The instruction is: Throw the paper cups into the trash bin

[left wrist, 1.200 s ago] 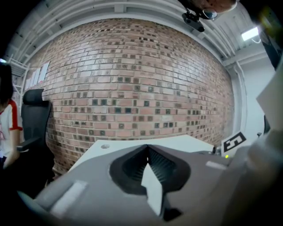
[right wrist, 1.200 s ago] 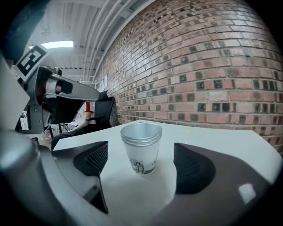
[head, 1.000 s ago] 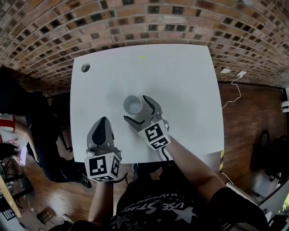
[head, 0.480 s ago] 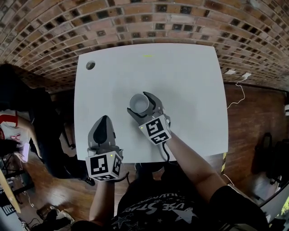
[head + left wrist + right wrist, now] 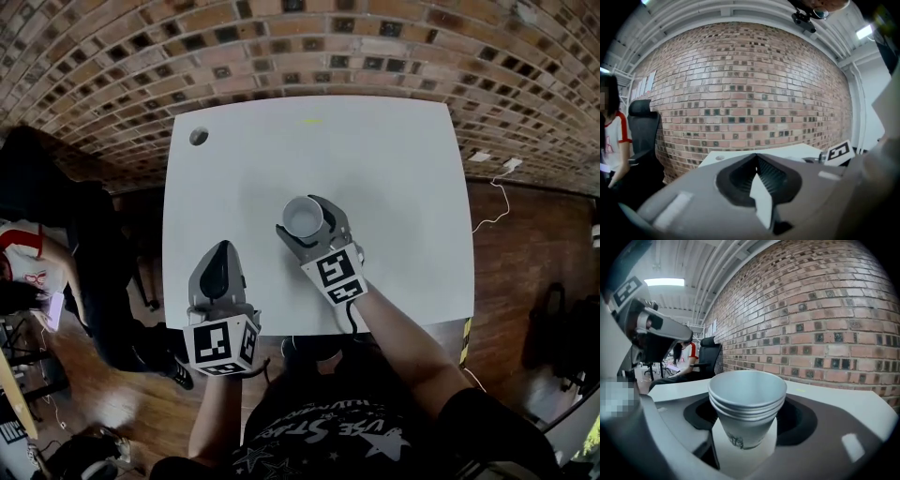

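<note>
Now: right claw [image 5: 303,217] straddles nested paper cup stack [image 5: 746,404], upright mid-frame on white worktop [image 5: 394,169]. Jaws have just been closing, pads not yet pressing. Squeeze gently mid-height, avoid crushing, lift straight. Left claw [image 5: 217,251] together, empty, lower left. Trash bin unseen.

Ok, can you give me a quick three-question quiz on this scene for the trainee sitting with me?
1. True or false: the left gripper has a paper cup between its jaws.
2. Multiple choice: the cup stack on the white table stands A) between the right gripper's jaws, B) at the table's far edge, C) in front of the left gripper.
3. Fill in: the stack shows ___ nested rims.
Key: 1 false, its jaws are together with nothing between them. 2 A; those jaws have just been closing around the stack. 3 three.
</note>
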A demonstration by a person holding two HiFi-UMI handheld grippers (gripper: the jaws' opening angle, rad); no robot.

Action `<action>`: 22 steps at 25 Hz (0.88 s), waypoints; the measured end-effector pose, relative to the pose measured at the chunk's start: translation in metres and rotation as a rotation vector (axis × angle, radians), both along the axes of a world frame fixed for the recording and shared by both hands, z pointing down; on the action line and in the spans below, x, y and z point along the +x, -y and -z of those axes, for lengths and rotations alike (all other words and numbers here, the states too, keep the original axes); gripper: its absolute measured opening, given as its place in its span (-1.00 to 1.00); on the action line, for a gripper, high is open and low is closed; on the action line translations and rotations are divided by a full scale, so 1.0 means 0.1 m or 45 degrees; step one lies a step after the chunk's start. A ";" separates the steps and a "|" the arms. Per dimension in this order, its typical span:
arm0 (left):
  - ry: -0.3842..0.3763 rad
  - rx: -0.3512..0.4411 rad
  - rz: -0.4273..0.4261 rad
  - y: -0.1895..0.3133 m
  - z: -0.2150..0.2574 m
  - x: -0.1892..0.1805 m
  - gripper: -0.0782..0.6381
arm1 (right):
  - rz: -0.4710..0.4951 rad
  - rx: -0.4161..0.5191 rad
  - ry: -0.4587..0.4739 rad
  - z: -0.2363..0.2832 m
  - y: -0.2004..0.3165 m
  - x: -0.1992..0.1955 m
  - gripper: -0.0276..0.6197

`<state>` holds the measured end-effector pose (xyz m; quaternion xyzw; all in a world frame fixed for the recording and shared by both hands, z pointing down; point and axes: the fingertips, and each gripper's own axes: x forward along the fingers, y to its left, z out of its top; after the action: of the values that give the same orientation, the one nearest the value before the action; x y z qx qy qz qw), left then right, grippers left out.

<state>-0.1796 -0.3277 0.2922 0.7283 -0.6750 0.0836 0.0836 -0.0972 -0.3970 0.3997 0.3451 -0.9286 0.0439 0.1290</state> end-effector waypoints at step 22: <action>-0.103 0.267 -0.363 -1.15 0.82 -0.10 -0.77 | -0.292 0.236 0.134 1.49 -1.59 0.55 0.16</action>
<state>-0.1895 -0.2131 0.2104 0.8240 -0.5661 -0.0056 0.0215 -0.0424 -0.2382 0.2511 0.4565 -0.8887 -0.0096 0.0421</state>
